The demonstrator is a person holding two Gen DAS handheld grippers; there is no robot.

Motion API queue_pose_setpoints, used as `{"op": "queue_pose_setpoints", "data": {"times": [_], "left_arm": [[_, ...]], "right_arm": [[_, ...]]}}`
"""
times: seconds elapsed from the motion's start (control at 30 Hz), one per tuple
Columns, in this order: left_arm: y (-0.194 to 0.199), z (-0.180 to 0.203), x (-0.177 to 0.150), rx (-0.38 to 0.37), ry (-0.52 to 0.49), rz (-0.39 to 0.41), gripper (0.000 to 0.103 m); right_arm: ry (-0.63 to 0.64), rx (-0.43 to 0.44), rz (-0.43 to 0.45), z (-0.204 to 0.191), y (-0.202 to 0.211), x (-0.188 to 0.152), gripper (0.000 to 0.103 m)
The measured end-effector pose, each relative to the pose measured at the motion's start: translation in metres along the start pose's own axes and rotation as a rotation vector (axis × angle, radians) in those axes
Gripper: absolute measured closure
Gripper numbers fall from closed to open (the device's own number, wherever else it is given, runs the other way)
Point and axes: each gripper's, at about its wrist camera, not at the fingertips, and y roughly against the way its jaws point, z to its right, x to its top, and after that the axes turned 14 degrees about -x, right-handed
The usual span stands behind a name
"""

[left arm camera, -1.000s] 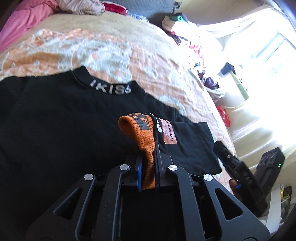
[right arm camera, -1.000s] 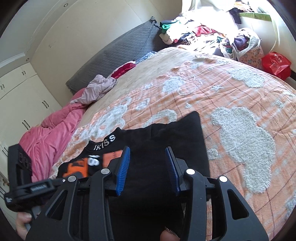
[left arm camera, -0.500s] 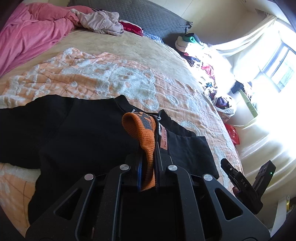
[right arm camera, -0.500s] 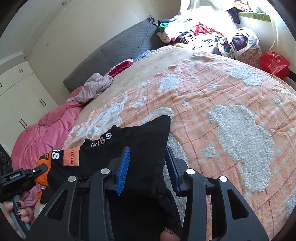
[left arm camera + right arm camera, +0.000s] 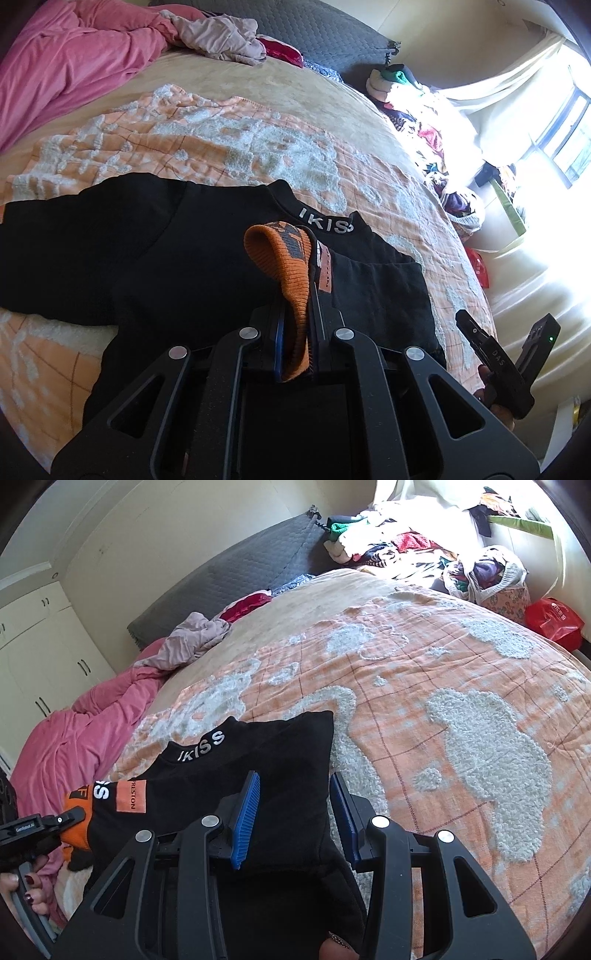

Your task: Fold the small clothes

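A small black shirt [image 5: 155,251] with white "IKISS" lettering on its collar [image 5: 325,224] lies on the bed, partly folded over itself. My left gripper [image 5: 295,325] is shut on the shirt's orange ribbed cuff [image 5: 291,273]. In the right wrist view the shirt [image 5: 236,775] spreads from the cuff [image 5: 75,812] at the left to under my right gripper [image 5: 293,812]. That gripper is open, its blue pads [image 5: 245,819] straddling the shirt's right edge without clamping it. It also shows at the right of the left wrist view [image 5: 506,362].
The bed has an orange and white fleece blanket [image 5: 443,709]. A pink quilt [image 5: 62,62] and a crumpled mauve garment [image 5: 218,37] lie near the grey headboard [image 5: 236,568]. A clothes pile [image 5: 406,542], a filled bag [image 5: 487,576] and a red bag [image 5: 554,618] stand beside the bed.
My left gripper has carried the orange cuff across the shirt, folding the sleeve over the body. The right gripper stays open while the shirt edge has slid between its pads.
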Motion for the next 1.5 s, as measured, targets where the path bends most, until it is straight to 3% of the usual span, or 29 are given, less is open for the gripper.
{"op": "queue_pose_setpoints", "data": {"times": [0.5, 0.73, 0.9, 1.03, 1.2, 1.4, 1.5], "left_arm": [[0.012, -0.021, -0.004, 0.082, -0.020, -0.028, 0.097], [-0.019, -0.007, -0.011, 0.053, -0.067, -0.105, 0.097], [-0.043, -0.011, -0.023, 0.060, -0.070, -0.167, 0.086], [-0.055, -0.023, -0.034, 0.081, -0.050, -0.213, 0.086], [-0.051, -0.032, -0.037, 0.052, -0.024, -0.206, 0.086], [-0.048, -0.036, -0.037, 0.024, -0.013, -0.198, 0.086], [-0.048, -0.035, -0.037, 0.017, -0.012, -0.195, 0.086]], "right_arm": [[0.191, 0.021, -0.018, -0.044, 0.001, -0.014, 0.064], [0.247, -0.012, -0.061, -0.058, -0.004, -0.019, 0.064], [0.239, -0.008, -0.089, -0.057, -0.004, -0.024, 0.064], [0.238, -0.015, -0.076, -0.057, 0.003, -0.024, 0.064], [0.226, -0.035, -0.086, -0.055, -0.001, -0.021, 0.063], [0.163, -0.090, -0.219, -0.038, -0.030, -0.035, 0.064], [0.150, -0.097, -0.216, -0.037, -0.031, -0.039, 0.066]]}}
